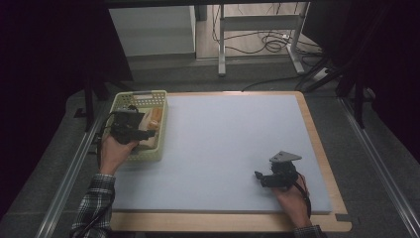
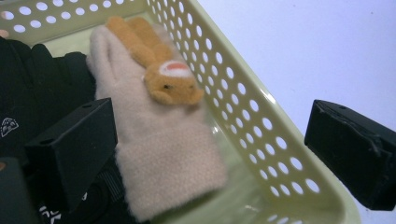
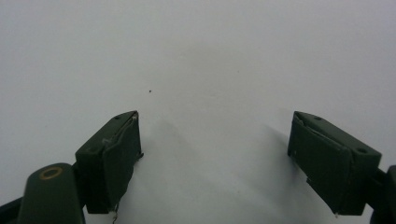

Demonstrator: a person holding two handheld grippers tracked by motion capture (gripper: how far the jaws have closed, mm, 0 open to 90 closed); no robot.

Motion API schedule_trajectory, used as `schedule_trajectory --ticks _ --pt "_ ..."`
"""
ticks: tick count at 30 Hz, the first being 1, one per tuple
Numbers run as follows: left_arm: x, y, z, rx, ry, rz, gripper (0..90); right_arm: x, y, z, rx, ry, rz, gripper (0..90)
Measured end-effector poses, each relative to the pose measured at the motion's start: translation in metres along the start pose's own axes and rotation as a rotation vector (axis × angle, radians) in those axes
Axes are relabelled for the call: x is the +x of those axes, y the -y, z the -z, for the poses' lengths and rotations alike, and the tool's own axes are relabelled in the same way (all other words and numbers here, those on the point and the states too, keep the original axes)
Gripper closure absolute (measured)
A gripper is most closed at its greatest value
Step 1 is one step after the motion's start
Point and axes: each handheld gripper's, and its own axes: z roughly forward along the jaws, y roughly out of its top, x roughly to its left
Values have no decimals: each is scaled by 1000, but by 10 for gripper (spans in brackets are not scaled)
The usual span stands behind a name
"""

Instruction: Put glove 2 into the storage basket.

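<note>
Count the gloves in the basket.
2 show: a beige fleece glove with an orange plush animal along the basket's perforated wall, and a black glove beside it. More may lie hidden underneath.

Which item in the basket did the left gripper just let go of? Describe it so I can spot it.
Find the pale green perforated basket at the mat's left edge. Inside lies a cream fleece mitten, flat against the right wall. Unlike the black glove beside it, it bears an orange plush animal face.

A pale green basket (image 2: pixel 261 126) with round holes holds a cream fleece glove (image 2: pixel 159 154) bearing an orange animal figure (image 2: pixel 168 81), beside black gloves (image 2: pixel 37 88), on a light grey-blue mat (image 1: pixel 233 148) over a tan wooden table (image 1: pixel 317 144).
</note>
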Motion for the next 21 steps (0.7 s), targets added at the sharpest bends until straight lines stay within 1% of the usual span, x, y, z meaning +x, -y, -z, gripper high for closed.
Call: schedule_trajectory --ticks 6,11,16,21 --pt "-7 5 8 -14 8 -27 25 0 0 0 0 1 1 168" --pt "-16 10 15 -30 16 -60 26 0 0 0 2 1 2 167" --pt "-22 15 19 -46 23 -89 25 0 0 0 2 2 3 167" --pt "-29 19 21 -55 32 -110 24 0 0 0 2 2 1 167"
